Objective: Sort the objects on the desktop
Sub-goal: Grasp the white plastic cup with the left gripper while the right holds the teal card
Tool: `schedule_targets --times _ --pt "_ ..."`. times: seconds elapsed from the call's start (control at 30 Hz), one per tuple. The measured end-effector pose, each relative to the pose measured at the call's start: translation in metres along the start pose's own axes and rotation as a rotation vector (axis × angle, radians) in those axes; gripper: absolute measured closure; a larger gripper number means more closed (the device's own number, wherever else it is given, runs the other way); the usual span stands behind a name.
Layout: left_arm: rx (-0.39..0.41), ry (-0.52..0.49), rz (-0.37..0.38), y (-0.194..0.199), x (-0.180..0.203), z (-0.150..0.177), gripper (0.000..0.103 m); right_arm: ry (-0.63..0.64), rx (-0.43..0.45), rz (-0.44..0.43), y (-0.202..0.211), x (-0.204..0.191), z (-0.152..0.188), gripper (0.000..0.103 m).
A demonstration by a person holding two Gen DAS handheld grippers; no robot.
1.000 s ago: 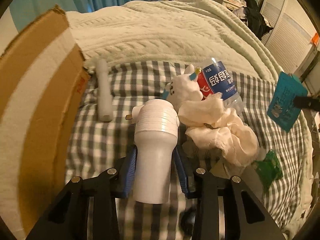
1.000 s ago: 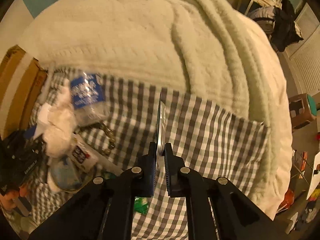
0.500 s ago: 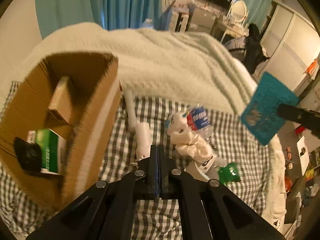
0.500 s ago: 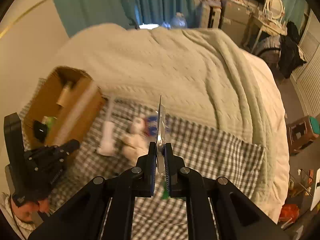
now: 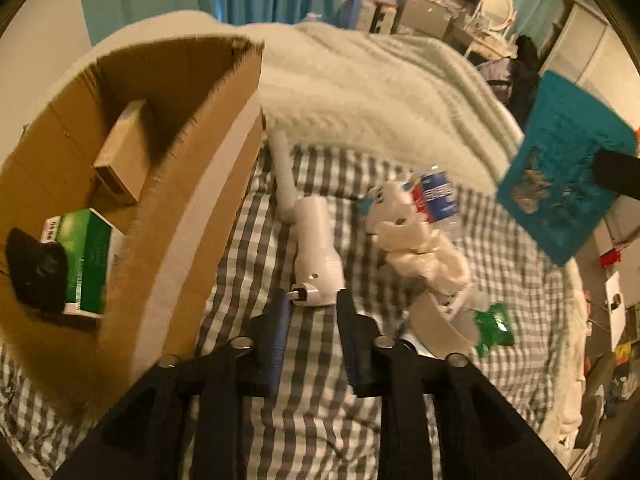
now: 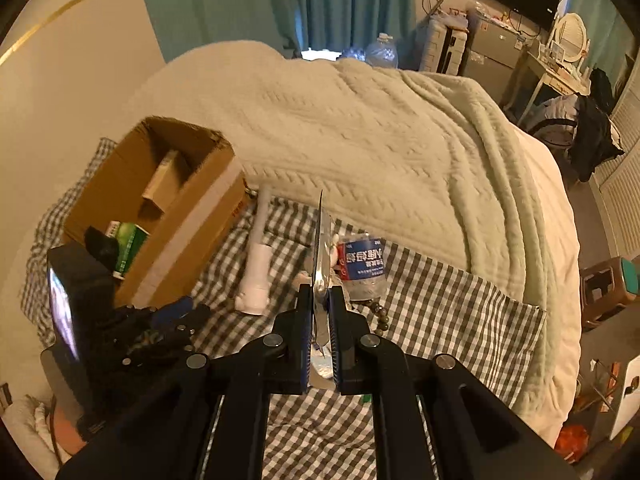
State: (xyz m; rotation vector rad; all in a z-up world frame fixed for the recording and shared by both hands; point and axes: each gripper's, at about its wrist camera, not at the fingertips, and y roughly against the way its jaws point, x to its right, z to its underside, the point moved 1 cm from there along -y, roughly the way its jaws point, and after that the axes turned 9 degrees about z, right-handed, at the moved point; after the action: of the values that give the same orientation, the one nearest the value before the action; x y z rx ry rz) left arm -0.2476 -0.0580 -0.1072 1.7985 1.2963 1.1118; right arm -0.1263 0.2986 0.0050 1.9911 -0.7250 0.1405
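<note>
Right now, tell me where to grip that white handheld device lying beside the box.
Grip the white device across its wide round body, coming down from above. It lies flat on the checked sheet, and the open left tongs already straddle that end.

From my right wrist camera, the teal card (image 6: 320, 256) shows only edge-on, hiding the toy behind it. In the left view a rag (image 5: 424, 248) covers the bottle's (image 5: 438, 196) lower half, the box (image 5: 192, 208) is motion-blurred, and the black lump (image 5: 36, 272) inside it stays unreadable.
</note>
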Motion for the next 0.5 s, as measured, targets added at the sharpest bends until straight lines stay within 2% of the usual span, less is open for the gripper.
schedule_targets --times 0.13,0.23,0.27,0.3,0.33,0.43,0.5 --pt "-0.025 0.036 0.006 -0.034 -0.006 -0.007 0.071 0.002 -0.034 0.01 -0.03 0.01 -0.003 0.096" --pt "-0.057 0.039 -0.016 -0.063 -0.01 -0.009 0.071 -0.012 -0.067 0.011 -0.055 0.021 -0.004 0.096" --pt "-0.064 0.037 -0.021 -0.07 -0.011 -0.01 0.067 -0.019 -0.077 0.011 -0.065 0.025 -0.005 0.096" --pt "-0.06 0.041 -0.009 -0.075 -0.012 -0.012 0.055 -0.023 -0.079 0.014 -0.07 0.028 -0.006 0.096" --pt "-0.054 0.051 0.006 -0.079 -0.013 -0.014 0.051 -0.022 -0.086 0.012 -0.075 0.029 -0.007 0.096" --pt "-0.075 0.1 0.064 -0.093 -0.014 -0.021 0.051 -0.025 -0.103 0.001 -0.09 0.032 -0.011 0.096" --pt "-0.083 0.108 0.07 -0.099 -0.013 -0.022 0.051 -0.028 -0.106 -0.001 -0.096 0.031 -0.013 0.096"
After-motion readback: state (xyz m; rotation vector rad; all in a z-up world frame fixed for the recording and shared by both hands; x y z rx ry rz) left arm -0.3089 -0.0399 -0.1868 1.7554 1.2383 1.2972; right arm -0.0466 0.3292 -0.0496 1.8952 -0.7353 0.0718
